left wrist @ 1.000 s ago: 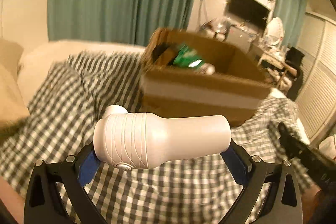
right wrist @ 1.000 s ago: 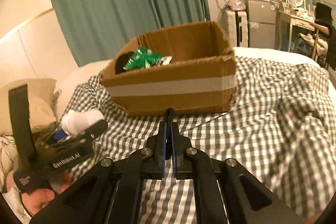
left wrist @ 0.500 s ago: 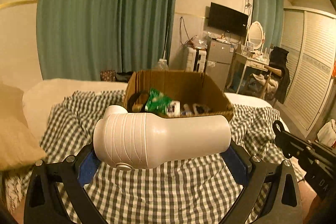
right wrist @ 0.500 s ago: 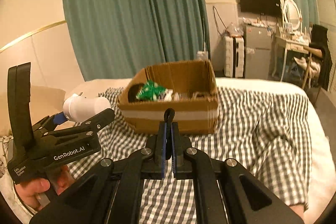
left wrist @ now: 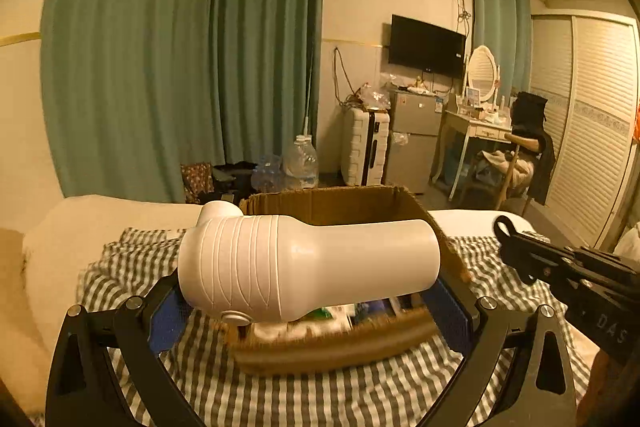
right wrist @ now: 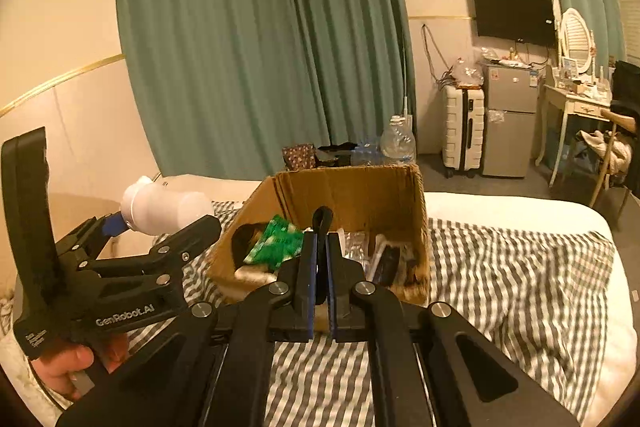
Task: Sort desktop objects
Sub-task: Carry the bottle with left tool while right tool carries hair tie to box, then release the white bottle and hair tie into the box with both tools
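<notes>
**White bottle clamped crosswise, cardboard box behind it**

Left tool (left wrist: 308, 311): its two blue-padded fingers pinch a white plastic bottle (left wrist: 308, 267) end to end. The bottle lies horizontally across the lower centre of the left wrist view, cap end at the left, ribbed section next to it, smooth base at the right. In the right wrist view the same bottle (right wrist: 164, 207) appears at mid-left, raised above the bed and just left of the box.

Right tool (right wrist: 320, 259): fingers pressed together, nothing between them (only a thin slit shows between the blue pads). It points toward the box from the lower centre of its own view; a person's hand (right wrist: 76, 363) grips the left tool's handle at lower left.

Cardboard box (right wrist: 352, 191): open-topped, resting on a bed covered by a green-and-white checked blanket (right wrist: 500, 275). Inside, a green packet (right wrist: 276, 239) lies toward the left, with several other items too blurred to identify.

Background, upper half of both views: teal curtains (left wrist: 180, 47).
</notes>
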Motion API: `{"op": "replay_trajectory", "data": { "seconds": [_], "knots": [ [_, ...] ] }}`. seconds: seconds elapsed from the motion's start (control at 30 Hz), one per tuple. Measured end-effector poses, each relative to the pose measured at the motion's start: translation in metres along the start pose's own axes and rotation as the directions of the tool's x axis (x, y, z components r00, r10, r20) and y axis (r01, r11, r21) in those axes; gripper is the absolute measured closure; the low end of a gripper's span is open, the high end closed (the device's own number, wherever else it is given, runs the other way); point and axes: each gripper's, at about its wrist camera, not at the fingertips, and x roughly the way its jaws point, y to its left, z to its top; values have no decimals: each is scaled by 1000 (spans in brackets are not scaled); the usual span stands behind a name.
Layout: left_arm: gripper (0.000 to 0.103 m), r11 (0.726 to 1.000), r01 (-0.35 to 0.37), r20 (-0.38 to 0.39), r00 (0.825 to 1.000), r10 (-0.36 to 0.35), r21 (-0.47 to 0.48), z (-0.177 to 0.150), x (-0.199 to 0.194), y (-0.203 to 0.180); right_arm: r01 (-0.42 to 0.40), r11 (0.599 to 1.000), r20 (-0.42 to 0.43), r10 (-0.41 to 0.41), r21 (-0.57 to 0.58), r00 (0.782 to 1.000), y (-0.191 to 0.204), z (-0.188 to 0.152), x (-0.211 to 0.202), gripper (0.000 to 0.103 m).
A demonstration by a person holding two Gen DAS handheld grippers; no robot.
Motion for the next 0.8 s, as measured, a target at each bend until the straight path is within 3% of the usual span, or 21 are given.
{"op": "replay_trajectory", "data": {
  "seconds": [0.23,0.27,0.3,0.37,0.5,0.57,0.8],
  "knots": [
    [0,999,-11,-37,999,13,49,-10,78,2,20,1000,-59,-20,-12,998,-29,13,80,99],
    [0,999,-17,-43,999,19,51,-13,88,3,30,1000,-54,-30,-8,998,-33,13,84,92],
    [0,999,-21,-49,999,23,50,-16,94,3,51,999,-48,-51,13,998,-39,12,88,63],
    [0,999,-25,-82,996,28,42,-22,106,5,73,995,-23,-72,66,997,-51,11,87,20],
    [0,999,-41,-151,988,39,-11,-32,111,11,64,992,-16,-63,110,998,-61,12,75,20],
    [0,997,-82,-111,991,80,-16,-30,97,11,66,993,10,-67,98,998,-59,12,58,20],
    [0,995,-85,-14,996,86,48,8,34,-7,72,991,36,-76,114,996,-52,14,-1,20]
  ]
}}
